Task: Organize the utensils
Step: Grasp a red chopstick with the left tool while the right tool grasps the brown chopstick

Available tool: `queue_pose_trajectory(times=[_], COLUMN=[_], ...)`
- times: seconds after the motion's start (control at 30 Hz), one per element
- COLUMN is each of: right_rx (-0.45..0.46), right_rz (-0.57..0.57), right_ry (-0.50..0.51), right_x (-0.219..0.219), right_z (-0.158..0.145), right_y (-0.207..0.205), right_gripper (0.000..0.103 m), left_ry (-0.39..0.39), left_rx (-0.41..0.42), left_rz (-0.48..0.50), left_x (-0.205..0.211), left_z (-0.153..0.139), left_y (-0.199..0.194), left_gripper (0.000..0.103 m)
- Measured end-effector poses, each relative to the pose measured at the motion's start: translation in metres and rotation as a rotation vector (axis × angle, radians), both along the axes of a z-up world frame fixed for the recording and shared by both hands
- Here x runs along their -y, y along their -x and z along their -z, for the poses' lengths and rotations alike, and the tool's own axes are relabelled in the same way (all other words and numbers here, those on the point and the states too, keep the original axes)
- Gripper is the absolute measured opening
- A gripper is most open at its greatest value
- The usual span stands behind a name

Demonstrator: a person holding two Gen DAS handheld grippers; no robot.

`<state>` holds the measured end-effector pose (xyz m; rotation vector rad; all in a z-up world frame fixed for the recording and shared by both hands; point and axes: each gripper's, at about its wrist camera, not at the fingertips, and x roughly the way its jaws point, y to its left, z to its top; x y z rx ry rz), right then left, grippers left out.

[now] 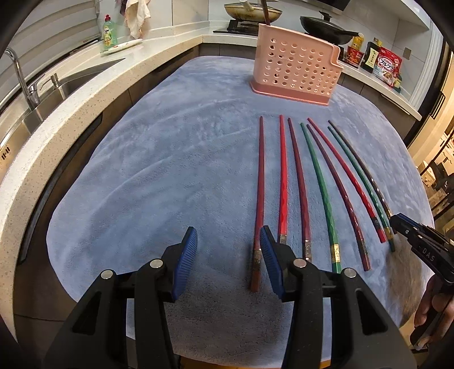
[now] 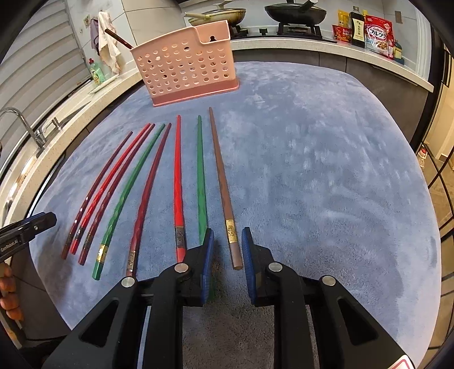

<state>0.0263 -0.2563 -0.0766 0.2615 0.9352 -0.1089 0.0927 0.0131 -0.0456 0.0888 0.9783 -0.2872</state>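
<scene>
Several chopsticks, red, maroon, green and brown, lie side by side on a blue-grey towel. A pink perforated utensil holder stands upright at the far end, also in the right wrist view, with one dark chopstick in it. My left gripper is open and empty, its right finger beside the leftmost dark red chopstick. My right gripper is open, low over the towel, with the handle end of the brown chopstick between its fingers. The green chopstick runs under its left finger.
A sink with a tap is at the left. A white counter carries a dish soap bottle, pans on a stove and food packets. Bare towel lies to the left of the chopsticks.
</scene>
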Motion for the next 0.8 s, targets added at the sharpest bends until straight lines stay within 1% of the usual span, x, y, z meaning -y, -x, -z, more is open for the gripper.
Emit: queue_pose_trajectory(times=[0.07, 0.17, 0.2, 0.23, 0.27, 0.8], right_rx=[-0.006, -0.013, -0.014, -0.013, -0.013, -0.011], right_rz=[-0.002, -0.001, -0.001, -0.001, 0.000, 0.004], right_ry=[-0.001, 0.004, 0.005, 0.004, 0.003, 0.002], right_x=[0.000, 0.000, 0.000, 0.001, 0.001, 0.001], right_z=[0.002, 0.005, 0.005, 0.006, 0.006, 0.007], right_y=[0.000, 0.001, 0.001, 0.001, 0.001, 0.001], right_gripper=[0.013, 0.009, 0.009, 0.008, 0.008, 0.008], left_ry=[-0.001, 0.000, 0.001, 0.001, 0.001, -0.031], left_rx=[-0.005, -0.014, -0.017, -0.019, -0.020, -0.062], left_rz=[0.005, 0.009, 0.009, 0.008, 0.009, 0.029], left_x=[0.001, 0.003, 0.003, 0.003, 0.004, 0.010], left_z=[0.002, 0.004, 0.005, 0.006, 0.007, 0.030], left_y=[0.001, 0.001, 0.001, 0.001, 0.001, 0.002], left_gripper=[0.044, 0.045, 0.047, 0.050, 0.051, 0.050])
